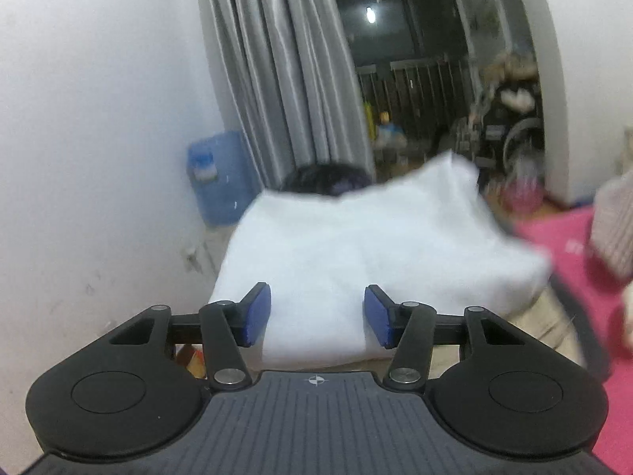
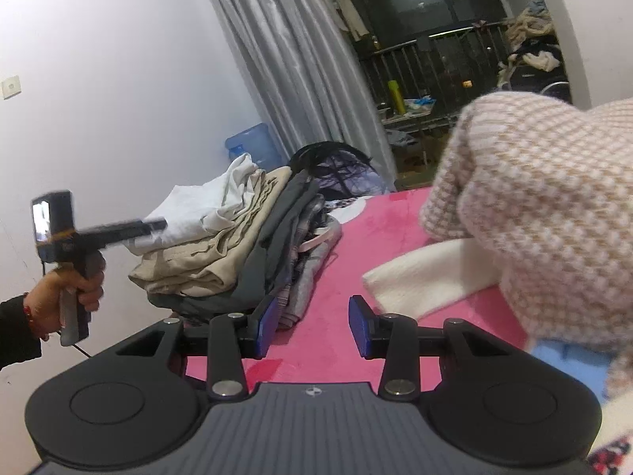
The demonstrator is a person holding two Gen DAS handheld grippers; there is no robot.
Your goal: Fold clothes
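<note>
just ahead of the parted left gripper point(image 1: 317, 318) fingers point(image 1: 257, 314) lies white folded cloth point(image 1: 356, 245).

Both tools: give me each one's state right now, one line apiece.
Left tool: open, holding nothing; white folded garment lies just ahead between its fingers.
Right tool: open, holding nothing, over the pink surface.

Two grippers: left gripper point(image 1: 317, 318), right gripper point(image 2: 312, 326). One hand point(image 2: 73, 297) showing. One clothes stack point(image 2: 237, 245), one knit garment point(image 2: 546, 213), one white cloth point(image 2: 423, 281), one water jug point(image 2: 253, 146).
</note>
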